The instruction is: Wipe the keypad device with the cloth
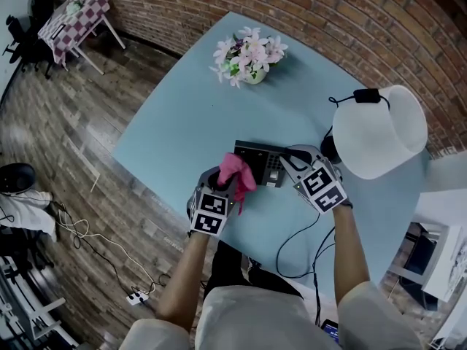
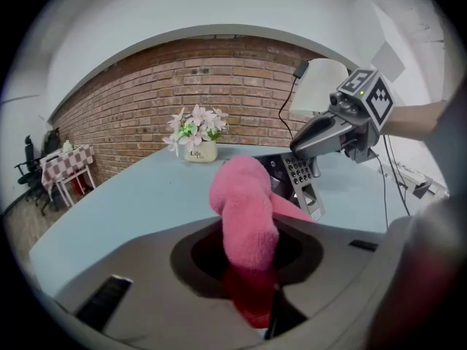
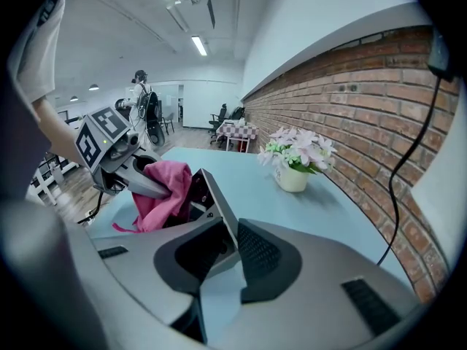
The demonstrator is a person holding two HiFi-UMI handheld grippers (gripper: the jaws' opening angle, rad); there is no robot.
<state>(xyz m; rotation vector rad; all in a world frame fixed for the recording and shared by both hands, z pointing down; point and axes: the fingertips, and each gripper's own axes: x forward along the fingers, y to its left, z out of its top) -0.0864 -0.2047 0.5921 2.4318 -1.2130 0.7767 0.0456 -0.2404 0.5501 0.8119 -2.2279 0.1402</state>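
Note:
The dark keypad device (image 1: 257, 162) lies on the light blue table (image 1: 182, 122), tilted up at its right end. My right gripper (image 1: 290, 159) is shut on that end; the device's edge (image 3: 217, 208) sits between the jaws. My left gripper (image 1: 228, 187) is shut on a pink cloth (image 1: 238, 172), which bunches up over the device's near left part. In the left gripper view the cloth (image 2: 245, 211) rises from the jaws and hides part of the keypad device (image 2: 300, 176), with the right gripper (image 2: 321, 137) above it. The right gripper view shows the cloth (image 3: 165, 187) against the device's face.
A white pot of pink flowers (image 1: 248, 58) stands at the table's far side. A white lamp shade (image 1: 379, 131) with a black plug and cord is at the right. A black cable (image 1: 303, 232) runs across the near table edge. A chequered table (image 1: 73, 17) stands far left.

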